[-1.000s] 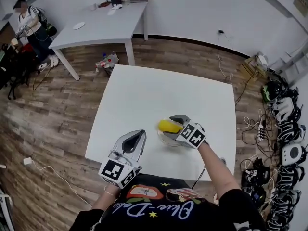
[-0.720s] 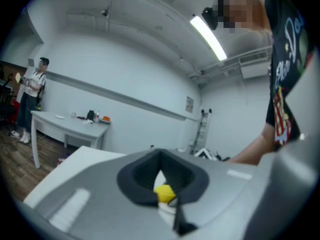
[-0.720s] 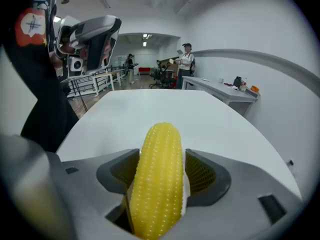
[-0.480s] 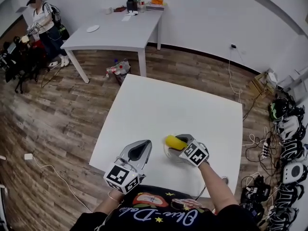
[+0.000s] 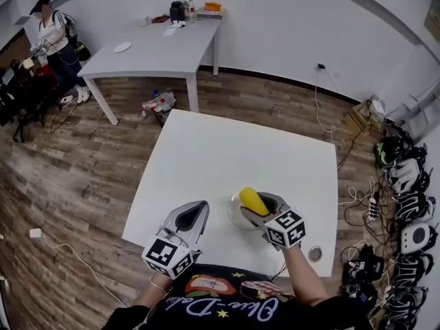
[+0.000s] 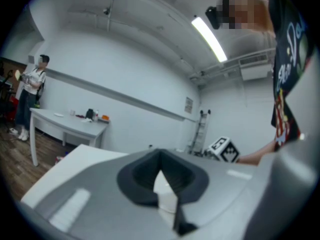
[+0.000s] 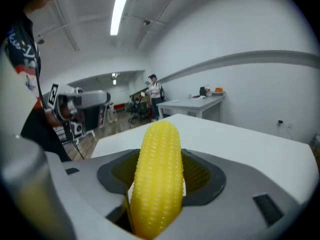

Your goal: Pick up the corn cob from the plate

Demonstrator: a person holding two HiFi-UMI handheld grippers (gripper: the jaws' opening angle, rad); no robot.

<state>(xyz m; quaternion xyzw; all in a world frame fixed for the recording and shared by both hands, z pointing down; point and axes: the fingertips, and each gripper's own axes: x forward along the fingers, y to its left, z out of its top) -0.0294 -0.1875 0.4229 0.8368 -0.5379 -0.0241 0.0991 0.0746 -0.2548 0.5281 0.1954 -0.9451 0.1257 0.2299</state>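
Firmly, right claw (image 5: 256, 209) clamps a knobbly yellow corn cob (image 5: 252, 200) over the round plate (image 5: 234, 217); left claw (image 5: 200, 207) seemingly closed, empty.

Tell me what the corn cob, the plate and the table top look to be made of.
Corn cob: evenly bright yellow, very regular kernels with a slight sheen; possibly a plastic replica, though real corn is not excluded.
Plate: pale, smooth and round; ceramic, glass or plastic, cannot tell.
Table top: flat matte white, probably laminate or painted board.
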